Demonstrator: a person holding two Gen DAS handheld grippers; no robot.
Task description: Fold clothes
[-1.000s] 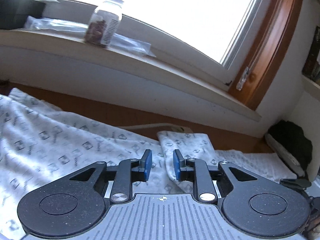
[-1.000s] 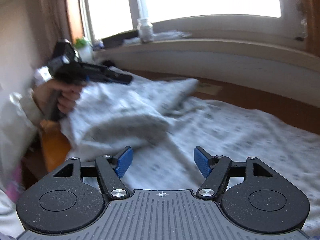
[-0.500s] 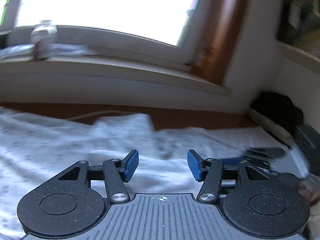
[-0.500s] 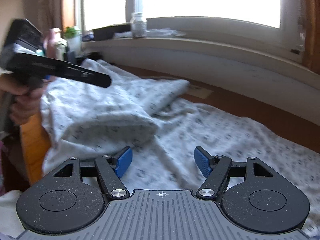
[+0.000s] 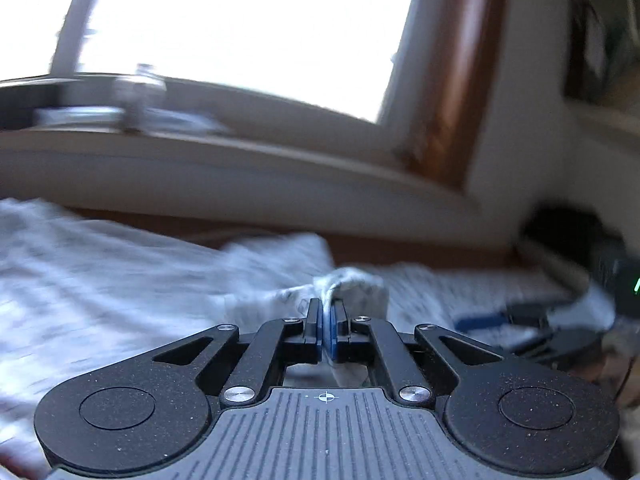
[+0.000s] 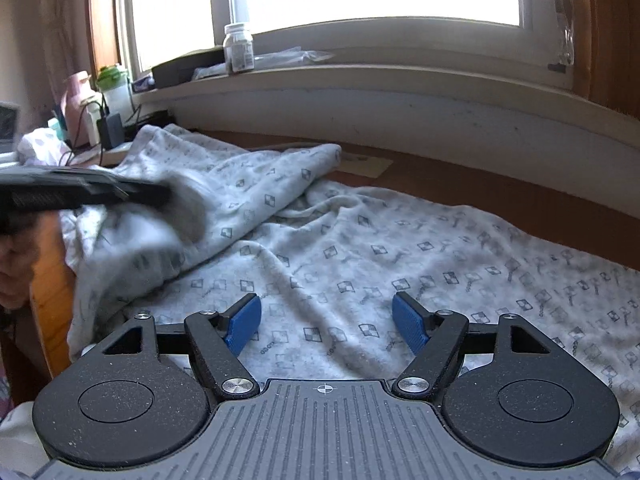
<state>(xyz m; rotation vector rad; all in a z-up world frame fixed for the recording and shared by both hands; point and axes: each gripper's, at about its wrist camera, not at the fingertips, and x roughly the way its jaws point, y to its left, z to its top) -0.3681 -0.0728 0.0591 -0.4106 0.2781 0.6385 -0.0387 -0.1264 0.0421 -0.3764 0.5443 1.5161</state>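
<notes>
Cloth (image 6: 360, 248) is a patterned garment spread over the table (image 6: 500, 196) under the window sill (image 6: 360, 80), one part bunched up at the left. Left hand-held gripper (image 5: 327, 322) is clamped on a pinch of that fabric, probably so it can drag the flap over for a fold. Right hand-held gripper (image 6: 326, 322) hangs just above the flat part, jaws spreading, nothing between them. Plenty of flat cloth to the right; wall and sill close off the far edge.

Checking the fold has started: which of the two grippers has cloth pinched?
The left gripper: its blue pads are shut on a bunch of the patterned garment. The right gripper is opening, nothing pinched.
</notes>
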